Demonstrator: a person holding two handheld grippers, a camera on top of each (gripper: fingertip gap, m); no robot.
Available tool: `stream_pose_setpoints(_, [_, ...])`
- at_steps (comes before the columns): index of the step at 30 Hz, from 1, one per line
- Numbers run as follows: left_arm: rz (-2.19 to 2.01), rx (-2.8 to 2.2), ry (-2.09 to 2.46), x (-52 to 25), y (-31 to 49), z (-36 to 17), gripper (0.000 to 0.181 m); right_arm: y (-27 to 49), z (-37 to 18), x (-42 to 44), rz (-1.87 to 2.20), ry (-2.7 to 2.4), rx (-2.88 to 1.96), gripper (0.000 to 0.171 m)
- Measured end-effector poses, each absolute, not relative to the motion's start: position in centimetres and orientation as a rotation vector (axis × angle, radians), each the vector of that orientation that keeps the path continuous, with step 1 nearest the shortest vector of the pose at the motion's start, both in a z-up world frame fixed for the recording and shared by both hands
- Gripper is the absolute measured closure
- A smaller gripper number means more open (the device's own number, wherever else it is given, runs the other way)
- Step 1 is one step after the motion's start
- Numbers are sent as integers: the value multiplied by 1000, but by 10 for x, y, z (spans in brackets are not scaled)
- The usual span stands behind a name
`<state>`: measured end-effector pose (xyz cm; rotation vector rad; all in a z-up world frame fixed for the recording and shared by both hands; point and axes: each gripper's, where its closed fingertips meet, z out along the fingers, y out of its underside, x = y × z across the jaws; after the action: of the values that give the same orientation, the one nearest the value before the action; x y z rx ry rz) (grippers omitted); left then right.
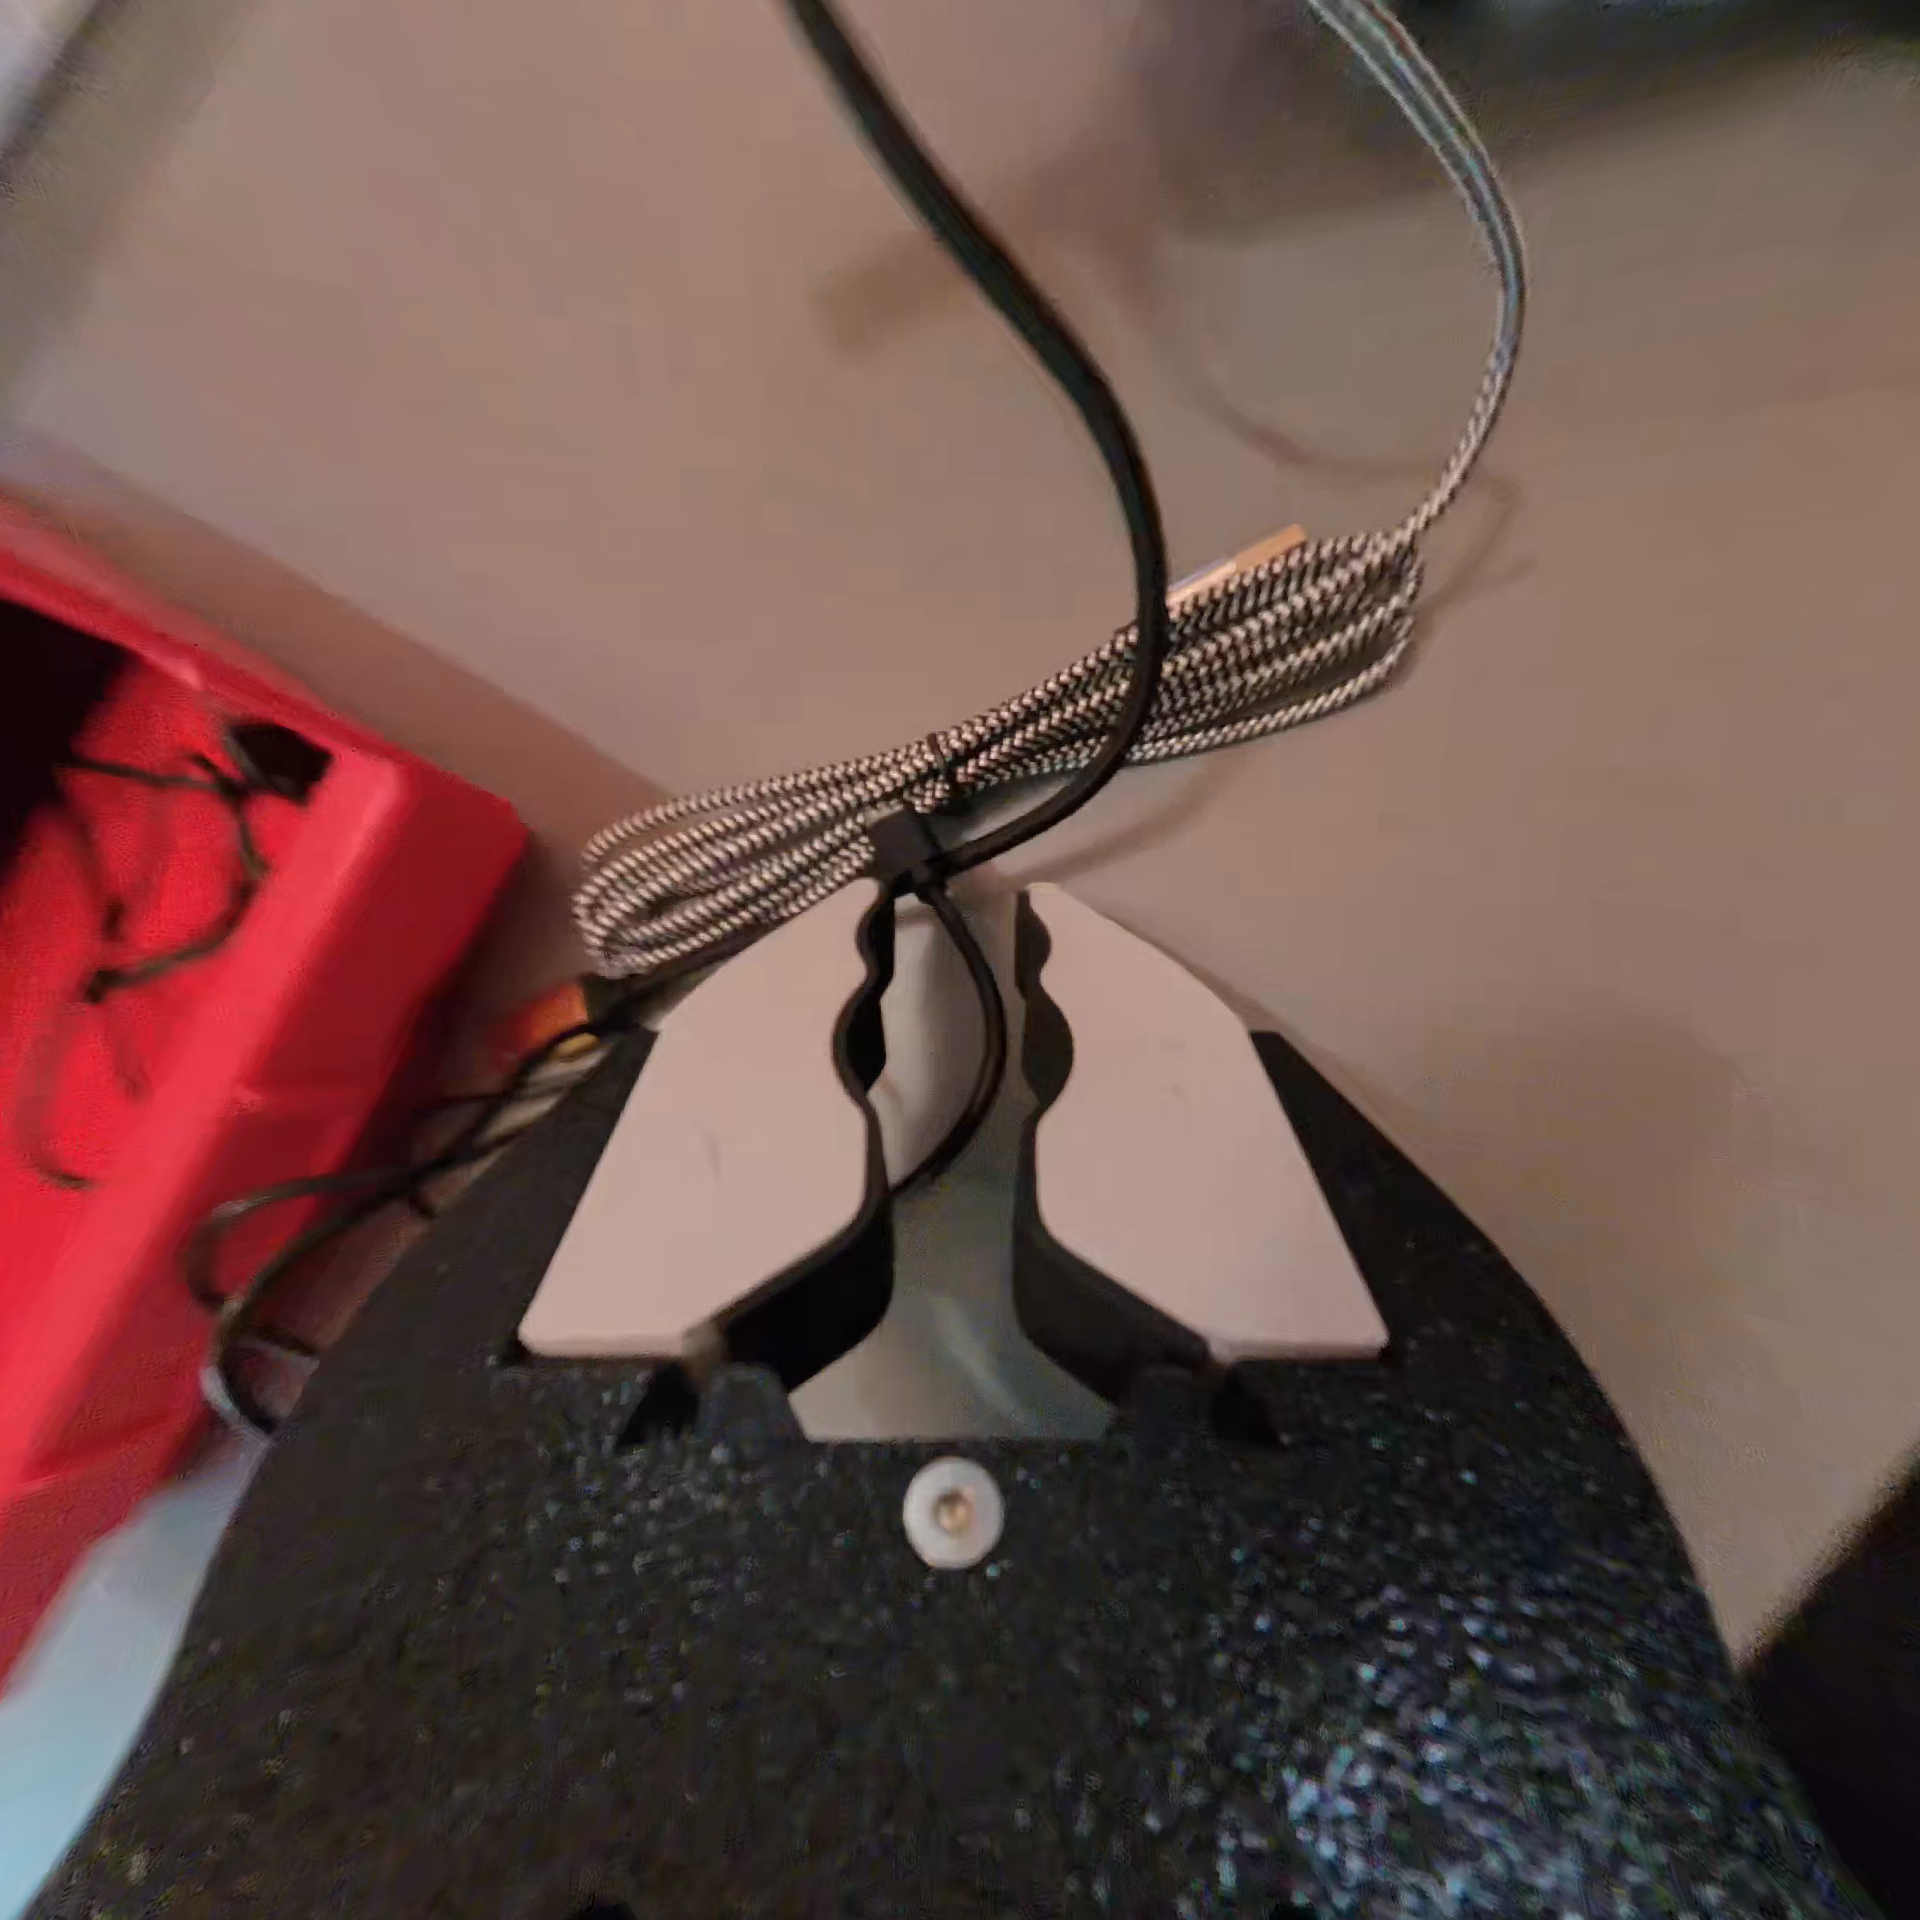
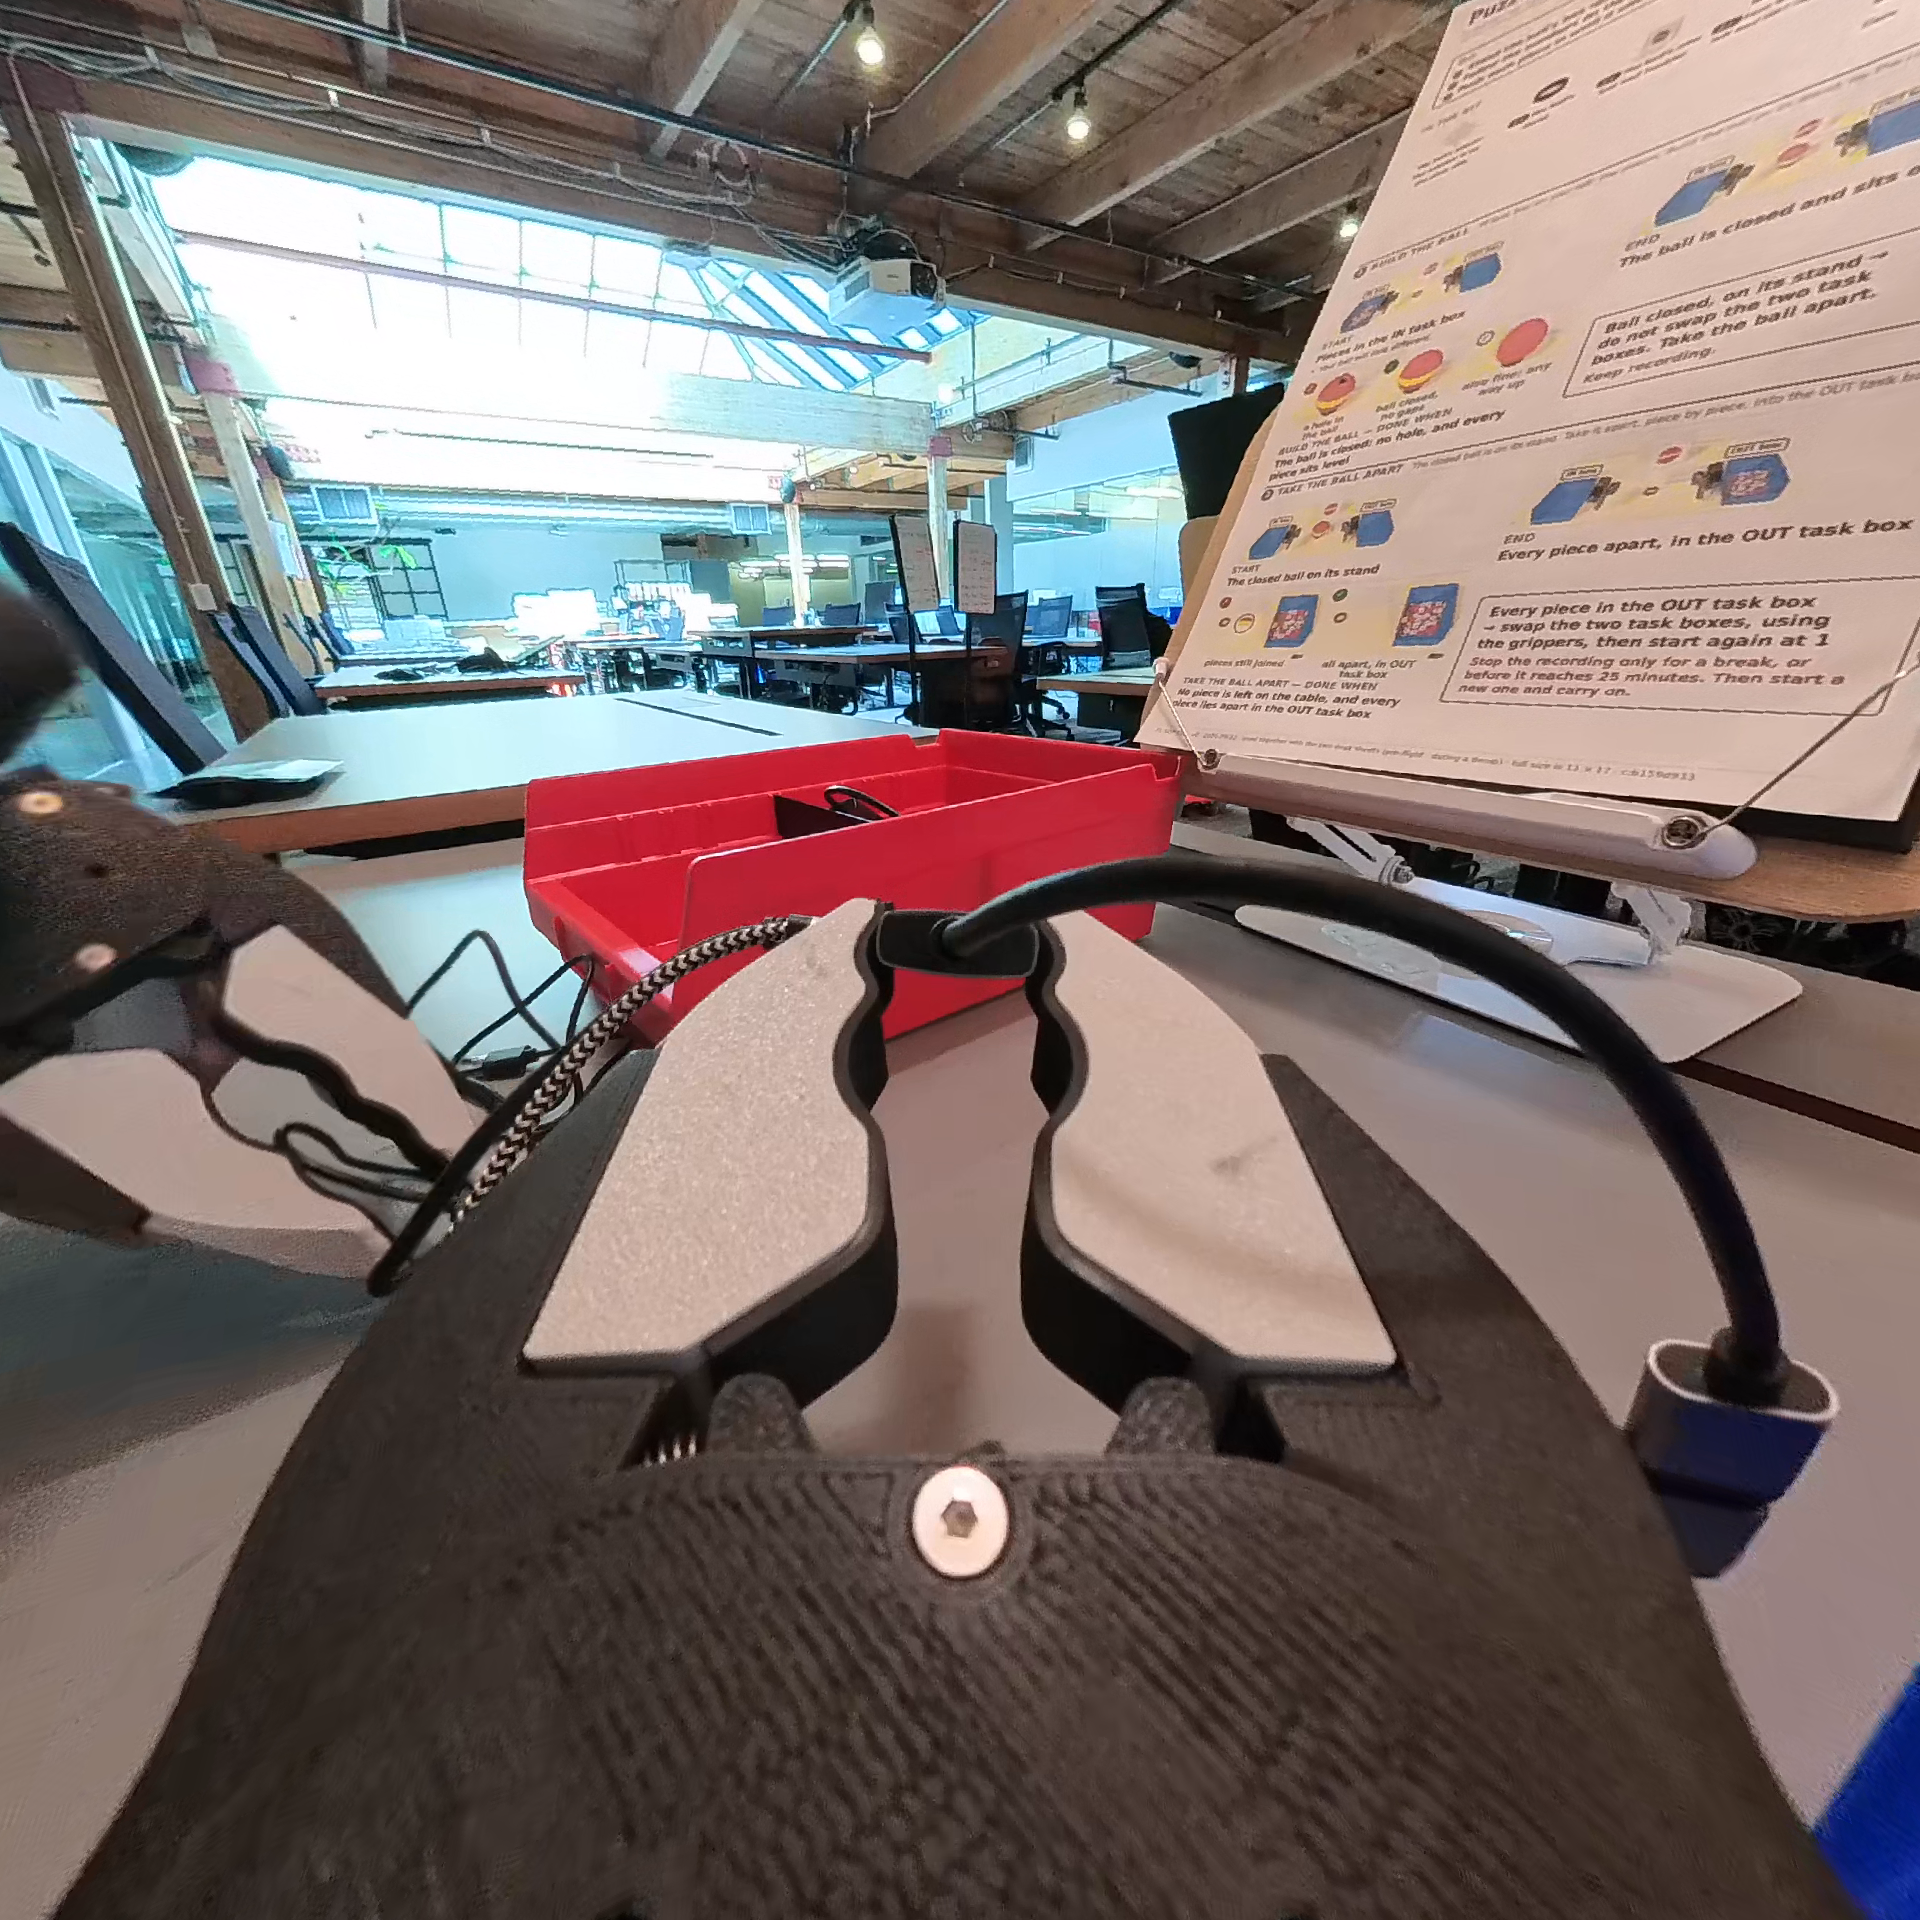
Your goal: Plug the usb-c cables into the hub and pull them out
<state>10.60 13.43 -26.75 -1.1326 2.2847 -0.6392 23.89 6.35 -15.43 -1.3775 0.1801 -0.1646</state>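
Observation:
In the right wrist view my right gripper (image 2: 956,935) is shut on a small black plug (image 2: 914,940) at its fingertips. A thick black cable (image 2: 1455,909) arcs from the plug to a blue hub (image 2: 1720,1455) that hangs at the right. A braided black-and-white cable (image 2: 582,1049) runs from behind the left fingertip down to the left. In the left wrist view my left gripper (image 1: 956,899) points down at a tied braided cable bundle (image 1: 1039,727) on the table. Its jaws stand apart, with a thin black cable (image 1: 982,1039) loose between them. A thick black cable (image 1: 1039,343) crosses the bundle.
A red bin (image 2: 831,831) stands on the grey table just beyond both grippers and shows at the left in the left wrist view (image 1: 260,987). A document stand with an instruction sheet (image 2: 1558,416) on a white base (image 2: 1704,1003) stands at the right. Thin black cables (image 2: 499,997) lie beside the bin.

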Motion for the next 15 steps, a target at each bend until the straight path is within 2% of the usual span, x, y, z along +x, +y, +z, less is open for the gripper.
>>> stream_pose_setpoints(1, [-720,-1236,2296,104,133,-267,156,64,-154,239,-165,178,-1378,147])
stream_pose_setpoints(6, [-924,-1528,2211,107,138,-258,157,64,-154,239,-160,180,-1377,147])
stream_pose_setpoints(15, [-613,-1498,2192,103,141,-263,162,64,-155,239,-154,176,-1380,147])
